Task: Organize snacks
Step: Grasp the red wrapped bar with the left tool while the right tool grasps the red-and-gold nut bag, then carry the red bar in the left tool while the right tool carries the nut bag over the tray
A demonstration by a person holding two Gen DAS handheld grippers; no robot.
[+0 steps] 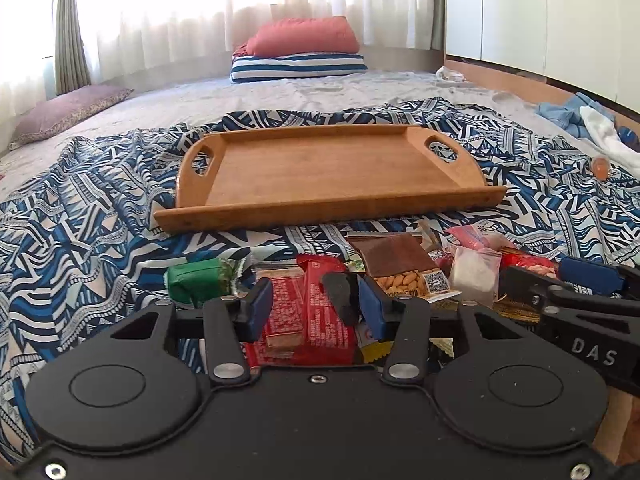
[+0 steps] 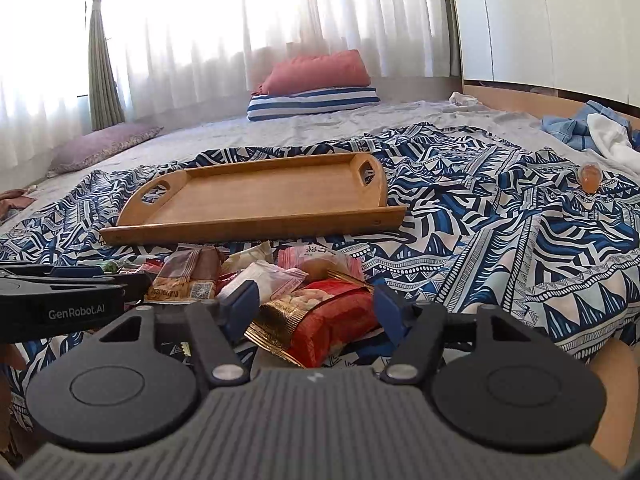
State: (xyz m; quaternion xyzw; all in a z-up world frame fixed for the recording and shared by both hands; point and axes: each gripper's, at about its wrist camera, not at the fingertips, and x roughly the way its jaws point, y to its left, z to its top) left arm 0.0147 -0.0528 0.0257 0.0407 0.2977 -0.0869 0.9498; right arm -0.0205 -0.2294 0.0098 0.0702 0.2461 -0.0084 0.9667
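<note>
Left tongs (image 1: 316,304): matte black body with two round discs, silver screws and blue finger pads. Right tongs (image 2: 312,306): ribbed grey housing, black arms, blue pads, white "DAS" lettering.

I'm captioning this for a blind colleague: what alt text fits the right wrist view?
The right gripper straddles a red snack bag at the near edge of a snack pile on a blue patterned cloth. Beyond lies an empty wooden tray, with pillows by the curtained window.
</note>
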